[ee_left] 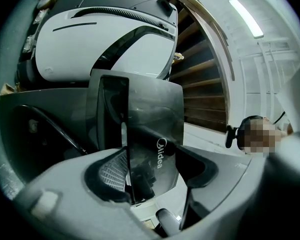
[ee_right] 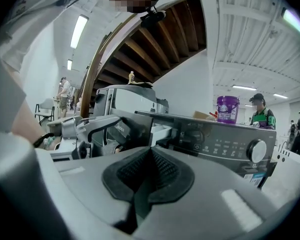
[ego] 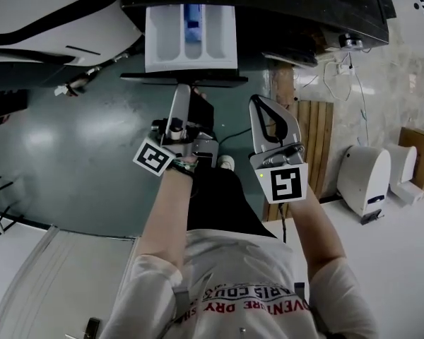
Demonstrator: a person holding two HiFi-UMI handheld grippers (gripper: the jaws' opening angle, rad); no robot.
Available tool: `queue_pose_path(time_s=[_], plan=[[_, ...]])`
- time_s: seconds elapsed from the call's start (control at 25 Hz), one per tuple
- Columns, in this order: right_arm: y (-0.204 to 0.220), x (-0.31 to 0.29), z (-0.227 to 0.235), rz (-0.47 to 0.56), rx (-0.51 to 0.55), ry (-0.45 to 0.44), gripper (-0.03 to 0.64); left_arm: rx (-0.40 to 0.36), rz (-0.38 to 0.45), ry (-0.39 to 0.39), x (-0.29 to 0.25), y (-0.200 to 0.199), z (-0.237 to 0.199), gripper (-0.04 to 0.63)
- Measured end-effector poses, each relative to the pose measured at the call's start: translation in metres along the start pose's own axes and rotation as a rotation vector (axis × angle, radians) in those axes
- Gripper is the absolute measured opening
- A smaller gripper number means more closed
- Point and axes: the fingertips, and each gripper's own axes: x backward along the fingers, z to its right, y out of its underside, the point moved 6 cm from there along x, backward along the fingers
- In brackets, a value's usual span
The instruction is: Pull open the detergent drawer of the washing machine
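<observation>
Now the detergent drawer is sticking out of the washing machine over open floor, something blue inside. Left gripper jaws are squeezing its front; right gripper jaws are touching, empty.

A white short-sleeved cotton T-shirt with red and dark block lettering across the chest, worn above black legwear and a white shoe. The pale grey moulded-plastic left gripper carries a white left marker cube printed with black squares. The matching grey right gripper carries a like right marker cube beside a tiny green light. Black ribbed rubber pads line the jaws
</observation>
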Motion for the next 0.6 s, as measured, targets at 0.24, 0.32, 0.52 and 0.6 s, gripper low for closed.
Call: queue_pose_path(time_s=[0.24,0.32,0.52,0.6], plan=[[0.0,0.012,-0.007,-0.002,-0.01,-0.007,0.0,-0.002,-0.003,-0.004,0.017,0.004,0.008,0.298],[-0.001,0.015,-0.009,0.001,-0.013,-0.01,0.0,-0.003,-0.002,-0.007,0.017,0.005,0.01,0.296],[-0.008,0.021,-0.013,0.028,-0.019,-0.019,0.0,-0.012,-0.003,-0.034,0.017,0.004,0.011,0.301],[-0.009,0.024,-0.012,0.032,-0.021,-0.019,0.0,-0.018,-0.008,-0.083,0.02,0.004,0.008,0.313]])
